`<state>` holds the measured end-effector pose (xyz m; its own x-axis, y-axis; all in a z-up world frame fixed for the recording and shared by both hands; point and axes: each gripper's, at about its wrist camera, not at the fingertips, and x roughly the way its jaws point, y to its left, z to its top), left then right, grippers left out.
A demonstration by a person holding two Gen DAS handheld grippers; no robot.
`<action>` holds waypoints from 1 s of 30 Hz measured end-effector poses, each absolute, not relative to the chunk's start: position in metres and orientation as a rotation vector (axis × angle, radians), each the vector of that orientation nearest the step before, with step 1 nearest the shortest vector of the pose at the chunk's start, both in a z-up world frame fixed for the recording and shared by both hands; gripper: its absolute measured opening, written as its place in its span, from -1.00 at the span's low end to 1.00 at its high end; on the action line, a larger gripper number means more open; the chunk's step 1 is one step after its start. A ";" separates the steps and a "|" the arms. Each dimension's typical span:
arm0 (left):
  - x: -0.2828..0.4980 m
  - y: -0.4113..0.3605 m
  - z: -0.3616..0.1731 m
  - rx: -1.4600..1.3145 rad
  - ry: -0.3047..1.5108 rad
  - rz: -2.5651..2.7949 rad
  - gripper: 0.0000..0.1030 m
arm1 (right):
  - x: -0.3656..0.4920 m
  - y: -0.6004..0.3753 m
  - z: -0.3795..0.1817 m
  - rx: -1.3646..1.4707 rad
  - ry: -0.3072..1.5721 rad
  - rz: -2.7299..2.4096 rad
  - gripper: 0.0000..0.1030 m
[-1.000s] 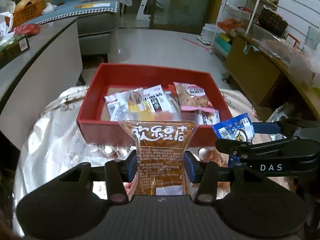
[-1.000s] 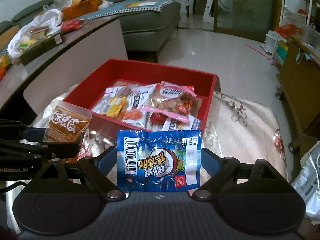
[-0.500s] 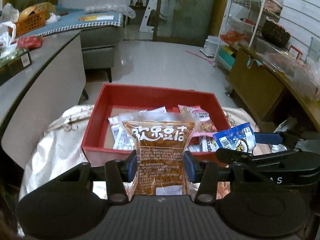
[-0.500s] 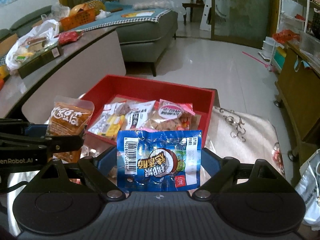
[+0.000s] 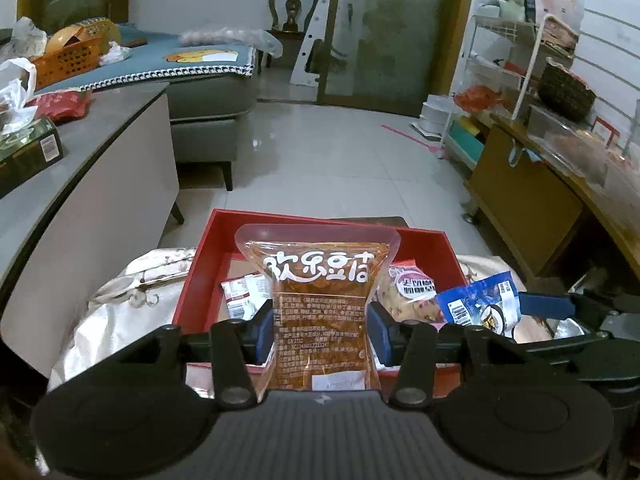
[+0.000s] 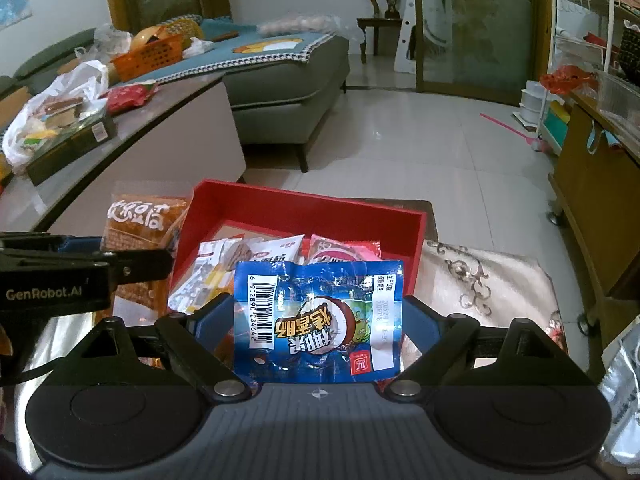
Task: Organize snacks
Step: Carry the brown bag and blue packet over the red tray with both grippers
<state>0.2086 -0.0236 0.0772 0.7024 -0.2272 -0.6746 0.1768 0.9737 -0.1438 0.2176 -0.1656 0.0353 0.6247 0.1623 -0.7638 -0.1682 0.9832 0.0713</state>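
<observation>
My left gripper is shut on an orange snack packet with white characters, held upright above the near edge of the red tray. My right gripper is shut on a blue snack packet, held above the near side of the red tray. Several snack packets lie inside the tray. The orange packet also shows in the right wrist view, and the blue packet in the left wrist view.
The tray sits on a table with a shiny patterned cloth. A grey counter with boxes and bags stands to the left. A wooden cabinet and a wire shelf stand to the right. A grey sofa is behind.
Both grippers have risen with their packets, and both views have tilted up, so the tray sits lower and smaller in each view.
</observation>
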 end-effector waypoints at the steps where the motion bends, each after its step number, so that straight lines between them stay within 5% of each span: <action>1: 0.211 -0.024 0.076 -0.070 0.762 -0.222 -0.19 | 0.220 -0.166 0.035 -0.007 0.875 0.187 0.78; 30: 0.280 -0.047 0.042 -0.024 0.793 -0.169 -0.18 | 0.274 -0.177 -0.006 0.038 0.900 0.153 0.80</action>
<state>0.2802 -0.0465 0.0425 0.6892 -0.1600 -0.7067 0.1418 0.9862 -0.0850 0.2738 -0.1774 -0.0063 0.6118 0.1487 -0.7770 -0.1168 0.9884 0.0972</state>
